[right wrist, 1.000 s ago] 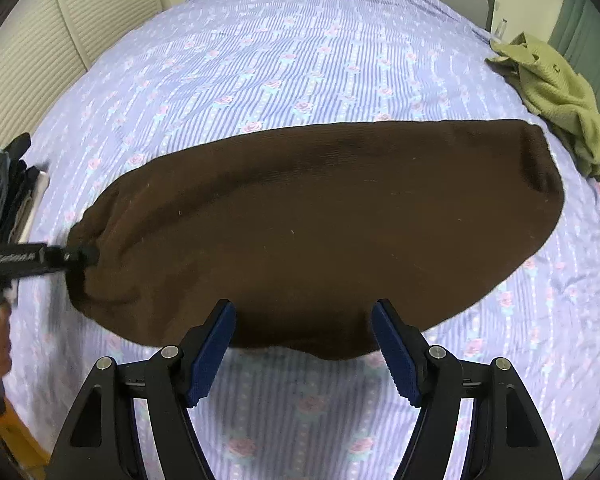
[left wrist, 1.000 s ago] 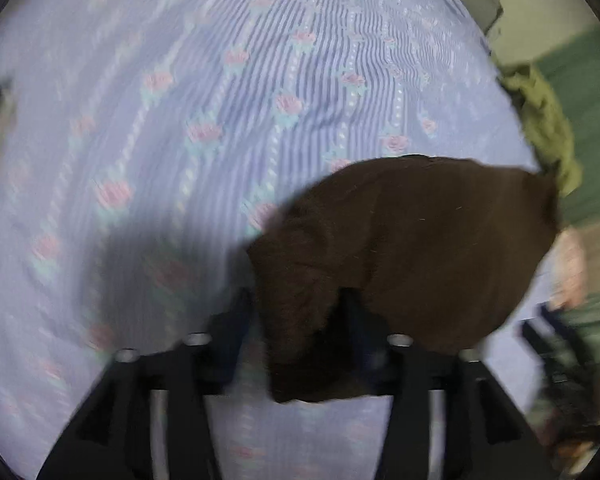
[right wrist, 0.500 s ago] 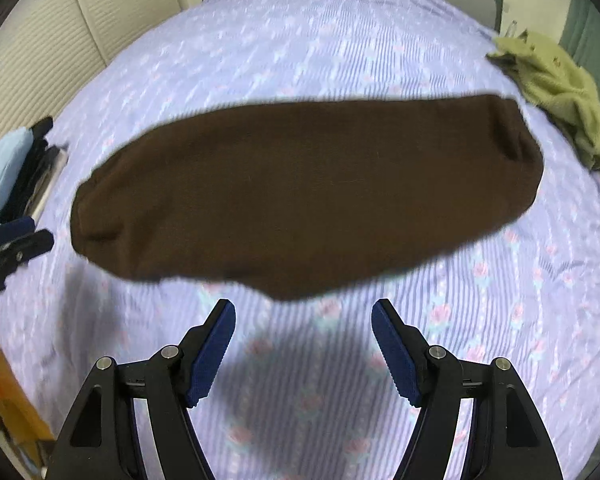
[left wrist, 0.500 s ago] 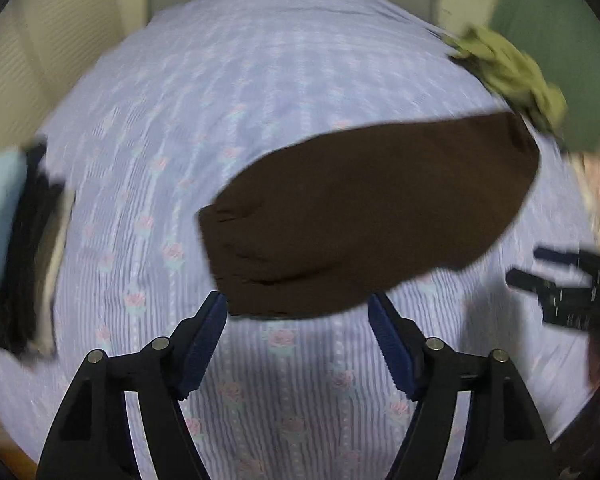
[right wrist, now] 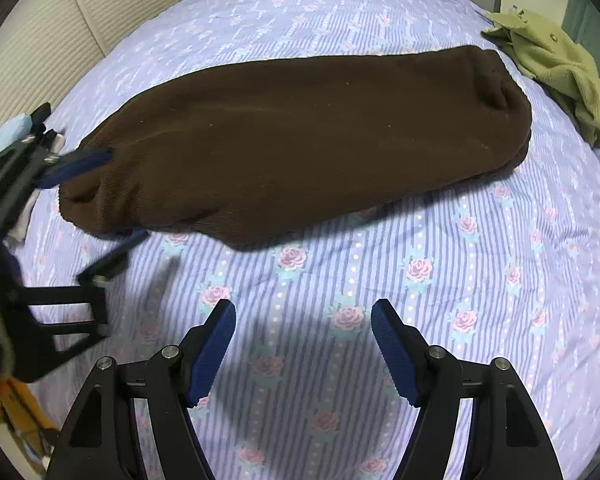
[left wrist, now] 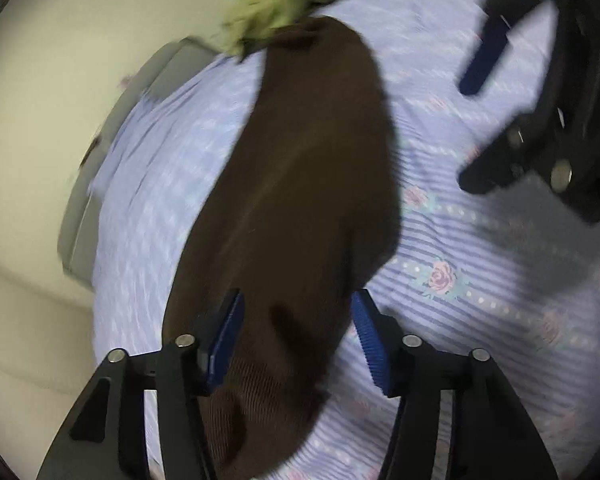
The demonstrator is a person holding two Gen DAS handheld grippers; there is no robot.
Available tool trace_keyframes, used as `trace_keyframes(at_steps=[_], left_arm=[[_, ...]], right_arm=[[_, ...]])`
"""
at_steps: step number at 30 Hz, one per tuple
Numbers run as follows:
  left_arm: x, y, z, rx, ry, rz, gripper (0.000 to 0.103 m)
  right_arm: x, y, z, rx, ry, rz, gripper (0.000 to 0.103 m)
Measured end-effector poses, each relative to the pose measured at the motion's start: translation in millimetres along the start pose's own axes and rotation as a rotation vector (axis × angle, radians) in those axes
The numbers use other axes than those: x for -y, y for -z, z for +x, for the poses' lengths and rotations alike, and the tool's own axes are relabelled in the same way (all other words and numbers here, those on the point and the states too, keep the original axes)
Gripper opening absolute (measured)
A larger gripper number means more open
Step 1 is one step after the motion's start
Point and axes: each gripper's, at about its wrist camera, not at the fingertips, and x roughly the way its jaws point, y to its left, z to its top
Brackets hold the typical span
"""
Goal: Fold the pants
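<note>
Brown pants are seen lying on the striped bedsheet, their near end between the closing left gripper jaws.

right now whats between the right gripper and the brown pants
Only bare flowered bedsheet: in the right wrist view the right gripper hangs open, well short of the brown pants.

One pair of brown pants on one flowered bedsheet. One olive-green garment at the edge. Two grippers: the left gripper and the right gripper.
</note>
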Motion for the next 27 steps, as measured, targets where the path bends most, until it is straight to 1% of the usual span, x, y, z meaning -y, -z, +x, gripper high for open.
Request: trace_keyframes(at_steps=[1,2,4,5,6,8,9,10,11,14,16,18,19,21,24,26,27], left_arm=[[1,-2,3,-0.002,0.016,0.018,0.052],[1,-4,7,-0.005,0.04,0.025,0.048],[-3,-9,14,-0.028,0.072,0.012,0.038],[-6,-10,17,-0.04,0.08,-0.002,0.03],[-11,-11,21,-0.055,0.094,-0.026,0.022],[-27,-13,28,-0.081,0.14,-0.093,0.019],[-39,-14,30,-0.094,0.184,-0.15,0.015],[-52,-14,32,-0.106,0.23,-0.217,0.015],[-70,-13,35,-0.122,0.294,-0.318,0.015],[-105,-7,44,-0.145,0.392,-0.507,0.015],[-121,-1,54,-0.157,0.437,-0.6,0.015],[-131,4,63,-0.171,0.481,-0.672,0.015],[-136,7,66,-0.178,0.5,-0.7,0.015],[-144,11,71,-0.185,0.532,-0.754,0.015],[-147,17,76,-0.192,0.559,-0.819,0.015],[-150,19,81,-0.198,0.577,-0.854,0.015],[-151,21,84,-0.204,0.584,-0.873,0.015]], right_arm=[[1,1,2,0.0,-0.002,0.008,0.071],[1,2,3,0.0,-0.008,0.015,0.071],[3,3,5,-0.006,-0.024,0.034,0.071],[3,4,6,-0.008,-0.032,0.036,0.071],[3,3,7,-0.01,-0.04,0.035,0.07],[2,1,10,-0.012,-0.058,0.033,0.07],[3,0,10,-0.011,-0.067,0.03,0.07],[3,-2,11,-0.009,-0.082,0.028,0.07],[2,-5,11,-0.006,-0.098,0.027,0.07],[2,-14,13,0.007,-0.15,0.032,0.07],[2,-23,15,0.019,-0.192,0.041,0.07],[1,-32,18,0.028,-0.229,0.052,0.069],[1,-37,20,0.029,-0.251,0.058,0.064],[-1,-47,26,0.023,-0.276,0.059,0.058],[-6,-62,34,0.028,-0.295,0.041,0.055],[-12,-70,36,0.023,-0.327,0.019,0.051],[-14,-75,36,0.024,-0.33,0.006,0.048]])
